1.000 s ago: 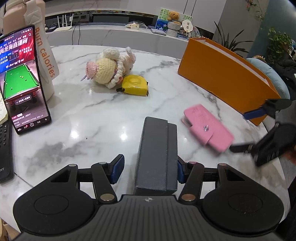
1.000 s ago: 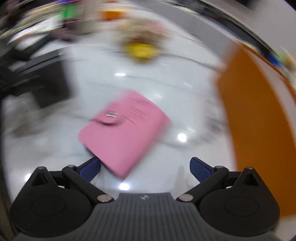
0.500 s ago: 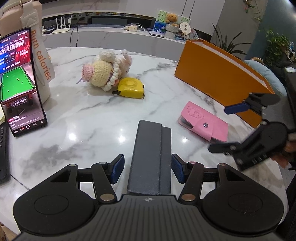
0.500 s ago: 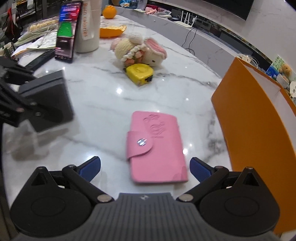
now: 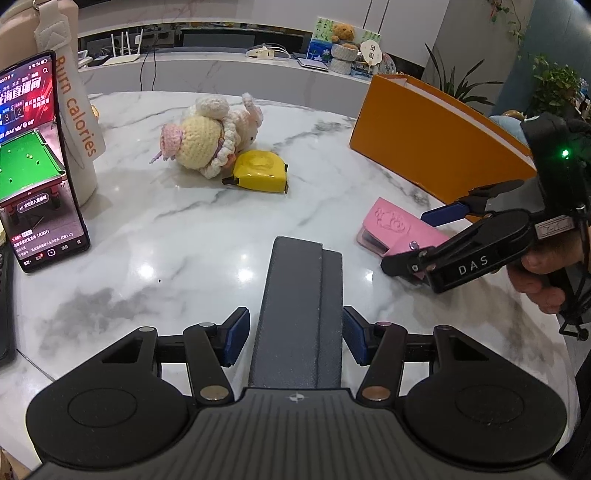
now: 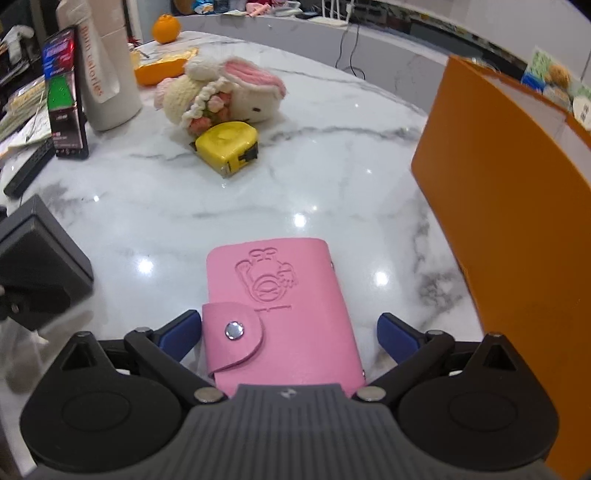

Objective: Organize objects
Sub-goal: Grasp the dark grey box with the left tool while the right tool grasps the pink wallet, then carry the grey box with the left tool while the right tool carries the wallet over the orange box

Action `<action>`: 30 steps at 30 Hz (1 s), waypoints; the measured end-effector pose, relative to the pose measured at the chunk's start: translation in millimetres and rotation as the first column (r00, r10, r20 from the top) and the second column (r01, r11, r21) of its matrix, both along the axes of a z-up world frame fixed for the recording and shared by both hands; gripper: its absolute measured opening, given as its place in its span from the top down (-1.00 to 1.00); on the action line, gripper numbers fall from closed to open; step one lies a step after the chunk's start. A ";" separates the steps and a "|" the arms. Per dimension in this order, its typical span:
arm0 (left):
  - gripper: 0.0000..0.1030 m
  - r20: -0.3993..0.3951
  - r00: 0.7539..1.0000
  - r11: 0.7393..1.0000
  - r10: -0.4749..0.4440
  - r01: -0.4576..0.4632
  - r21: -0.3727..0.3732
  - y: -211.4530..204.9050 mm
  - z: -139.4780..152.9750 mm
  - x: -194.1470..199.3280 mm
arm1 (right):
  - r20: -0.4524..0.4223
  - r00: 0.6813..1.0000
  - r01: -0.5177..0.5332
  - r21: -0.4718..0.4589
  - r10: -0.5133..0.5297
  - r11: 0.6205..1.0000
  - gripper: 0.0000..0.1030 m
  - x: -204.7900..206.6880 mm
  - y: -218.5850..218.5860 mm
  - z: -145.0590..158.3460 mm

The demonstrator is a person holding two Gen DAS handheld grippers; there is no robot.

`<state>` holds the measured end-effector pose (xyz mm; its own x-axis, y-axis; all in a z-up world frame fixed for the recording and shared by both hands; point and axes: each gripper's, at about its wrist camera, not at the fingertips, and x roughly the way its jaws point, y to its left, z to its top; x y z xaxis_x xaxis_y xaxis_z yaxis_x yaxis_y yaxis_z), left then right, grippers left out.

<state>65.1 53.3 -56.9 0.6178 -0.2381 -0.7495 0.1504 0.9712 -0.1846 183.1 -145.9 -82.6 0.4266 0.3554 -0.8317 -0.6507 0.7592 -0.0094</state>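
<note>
The left gripper [image 5: 295,341] is grasping a dark grey case [image 5: 301,310]; its jaws are closing, the right pad touching the case's side, the left pad's contact hard to make out. The case's near end is hidden behind the gripper body, and in the right wrist view only a corner of the case [image 6: 35,258] is showing at 9 o'clock. The right gripper [image 6: 290,334] is closing released jaws around a pink wallet [image 6: 284,314] lying flat on the marble surface [image 6: 332,166]; the pads are standing just beside its edges, not pressing. The wallet's near edge is cut off by the gripper body. In the left wrist view the right gripper [image 5: 424,240] is covering half the wallet [image 5: 391,229] at 3 o'clock. Only the right view is showing an orange [image 6: 167,27] at 11 o'clock. A yellow tape measure [image 6: 225,146] is touching a plush rabbit [image 6: 221,96].
</note>
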 end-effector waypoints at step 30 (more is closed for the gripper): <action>0.16 -0.010 1.000 1.000 0.030 -0.030 -0.004 6.6 9.0 -6.2 | 0.128 0.992 0.001 0.051 -0.008 0.999 -0.58 -9.8 -9.7 67.0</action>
